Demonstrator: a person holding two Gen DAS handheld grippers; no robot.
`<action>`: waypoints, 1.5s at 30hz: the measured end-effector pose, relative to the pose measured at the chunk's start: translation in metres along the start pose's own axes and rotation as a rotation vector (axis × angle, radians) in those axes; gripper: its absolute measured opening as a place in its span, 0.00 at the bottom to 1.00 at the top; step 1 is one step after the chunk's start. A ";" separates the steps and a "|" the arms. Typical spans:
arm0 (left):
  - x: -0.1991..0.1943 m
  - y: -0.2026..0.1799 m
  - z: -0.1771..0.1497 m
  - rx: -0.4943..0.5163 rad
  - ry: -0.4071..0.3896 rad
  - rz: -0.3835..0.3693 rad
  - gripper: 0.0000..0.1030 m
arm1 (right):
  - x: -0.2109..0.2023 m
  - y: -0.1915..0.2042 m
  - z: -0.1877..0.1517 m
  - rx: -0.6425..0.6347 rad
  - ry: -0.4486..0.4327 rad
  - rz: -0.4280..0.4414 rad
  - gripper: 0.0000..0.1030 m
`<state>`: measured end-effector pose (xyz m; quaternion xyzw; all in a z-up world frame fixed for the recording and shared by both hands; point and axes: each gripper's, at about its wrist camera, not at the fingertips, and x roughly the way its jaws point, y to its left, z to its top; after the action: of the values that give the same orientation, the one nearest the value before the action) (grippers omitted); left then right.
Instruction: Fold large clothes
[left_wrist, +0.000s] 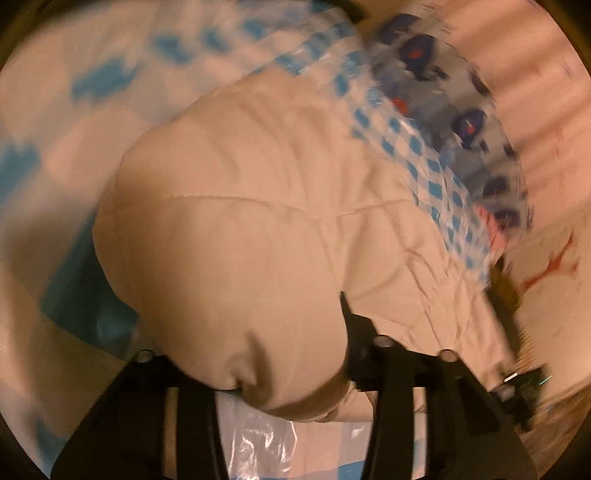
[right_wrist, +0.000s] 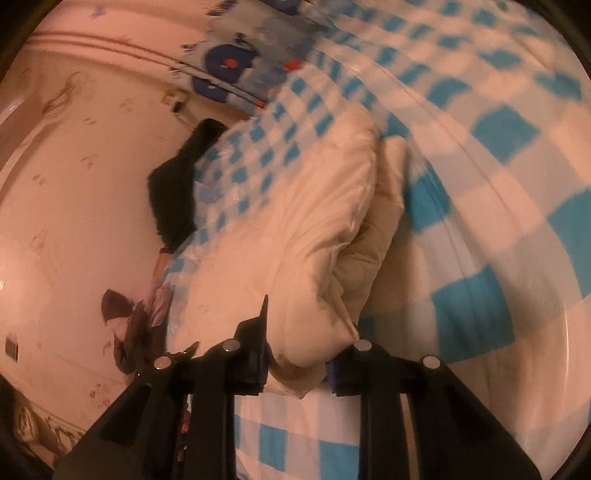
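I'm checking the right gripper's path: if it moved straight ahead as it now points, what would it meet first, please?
The right gripper already has the puffy cream quilted jacket bunched between its fingers, so that comes first. Beyond lies the blue-and-white checked bed cover; blur leaves depth unclear.

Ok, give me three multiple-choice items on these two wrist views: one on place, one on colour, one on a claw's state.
1. The padded jacket lies on:
A. a checked cover
B. a wooden floor
C. a chair

2. The checked cover is:
A. red and black
B. blue and white
C. plain green

3. The right claw is:
A. open, clear of the cloth
B. shut on the padded jacket
C. out of view

Answers: 1 A, checks surround the jacket; 2 B, blue squares on white; 3 B, cream padding is pinched between its fingers. The left claw grips the jacket likewise.
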<state>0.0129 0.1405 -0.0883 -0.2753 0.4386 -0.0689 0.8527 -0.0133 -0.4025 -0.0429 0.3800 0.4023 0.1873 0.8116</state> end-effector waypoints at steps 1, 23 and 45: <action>-0.007 -0.007 -0.002 0.038 -0.014 0.011 0.30 | -0.006 0.004 -0.001 -0.009 0.001 0.012 0.23; -0.098 -0.052 -0.148 0.382 -0.104 0.258 0.47 | -0.140 -0.054 -0.093 0.120 0.022 -0.137 0.39; -0.096 -0.049 -0.144 0.381 -0.149 0.334 0.86 | -0.019 0.051 0.016 -0.296 -0.024 -0.476 0.80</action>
<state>-0.1522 0.0751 -0.0614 -0.0377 0.3930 0.0120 0.9187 -0.0119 -0.3888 0.0124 0.1545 0.4390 0.0434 0.8841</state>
